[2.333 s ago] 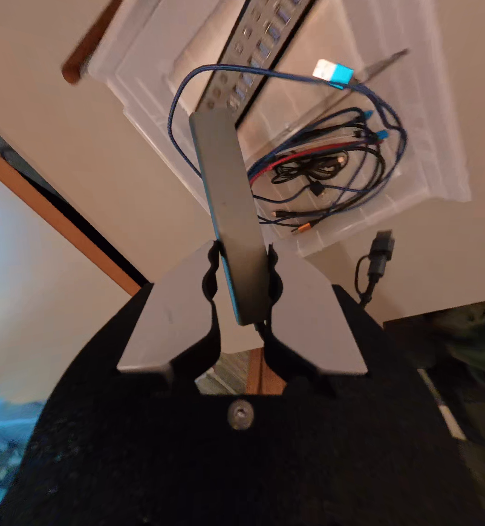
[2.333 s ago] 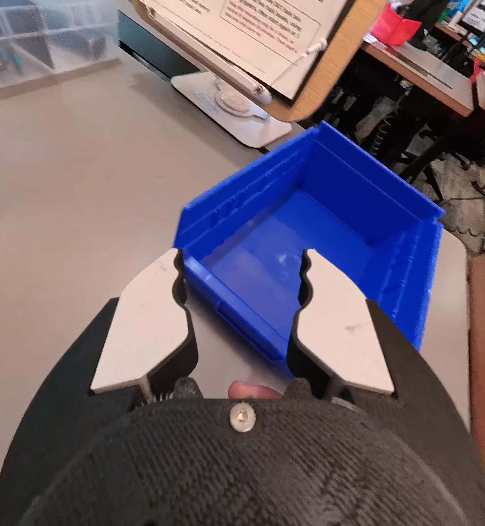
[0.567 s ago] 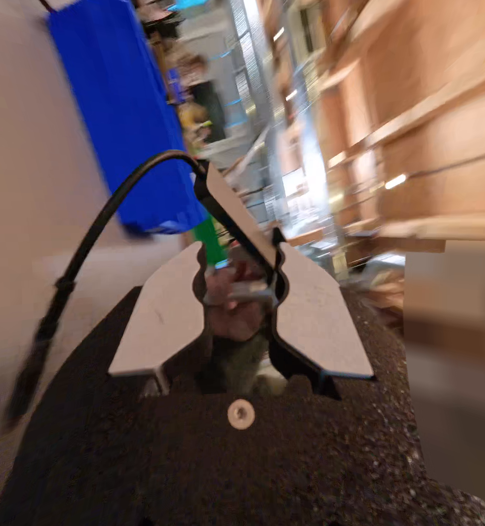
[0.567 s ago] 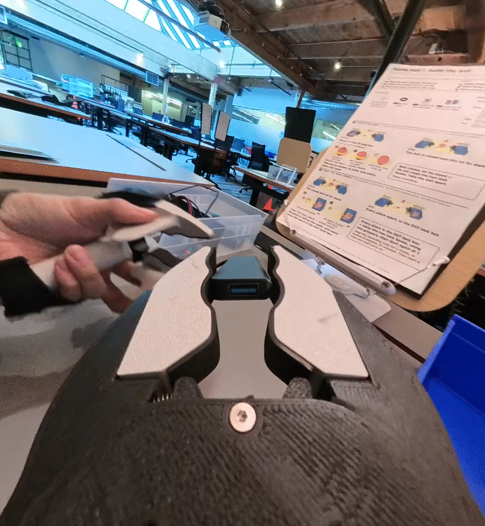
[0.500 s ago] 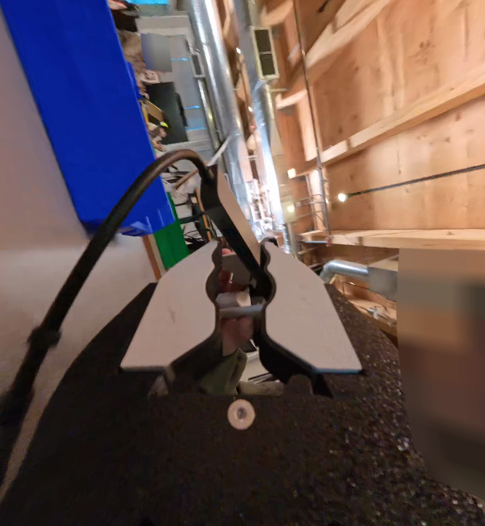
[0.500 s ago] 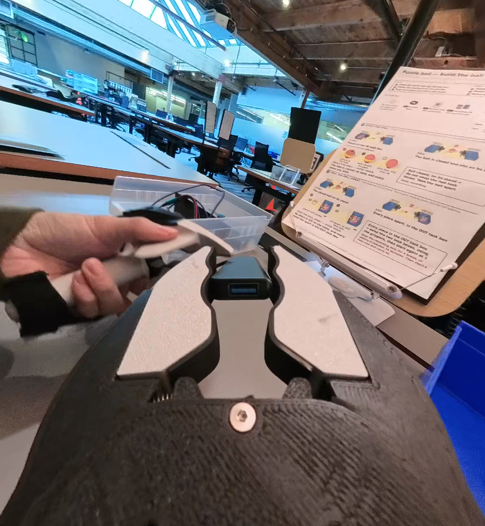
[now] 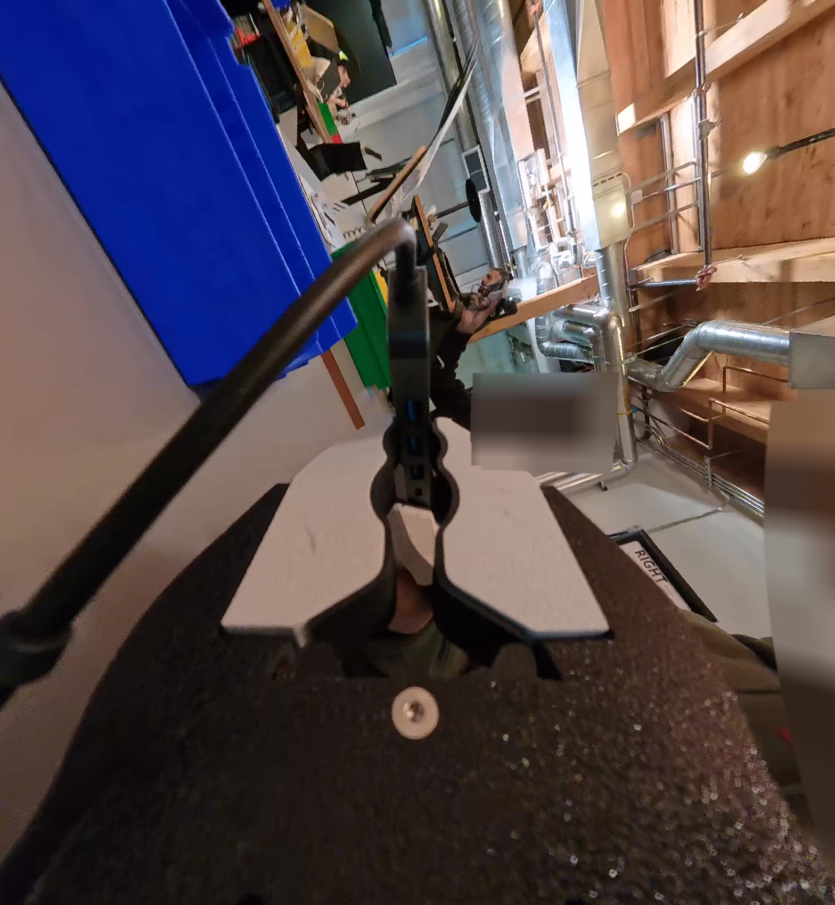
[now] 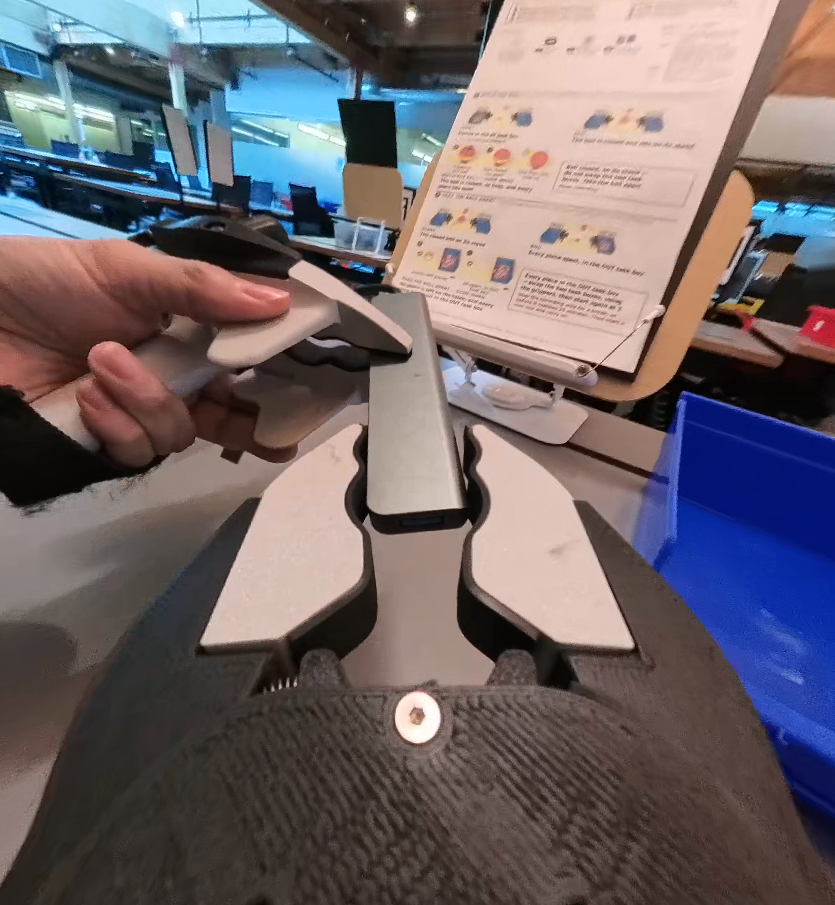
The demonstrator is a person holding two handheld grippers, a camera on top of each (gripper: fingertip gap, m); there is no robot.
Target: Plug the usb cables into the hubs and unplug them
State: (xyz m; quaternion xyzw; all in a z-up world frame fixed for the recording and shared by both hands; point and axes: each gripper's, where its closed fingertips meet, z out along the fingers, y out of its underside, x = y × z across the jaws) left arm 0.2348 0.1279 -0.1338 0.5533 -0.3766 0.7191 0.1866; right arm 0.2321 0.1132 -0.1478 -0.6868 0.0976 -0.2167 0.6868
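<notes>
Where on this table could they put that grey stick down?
The blue bin on the right looks bare inside. Bare tabletop also shows below the hand. It is crowded around the hub, where the left gripper, right gripper and document stand sit close.

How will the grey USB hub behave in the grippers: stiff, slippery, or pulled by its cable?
Probably stiff: the grey USB hub runs straight between the left gripper and the right gripper. Its smooth, metal-looking faces may slip. The thick black cable arching from its far end could twist it.

Grey table, blue bin, document stand
</notes>
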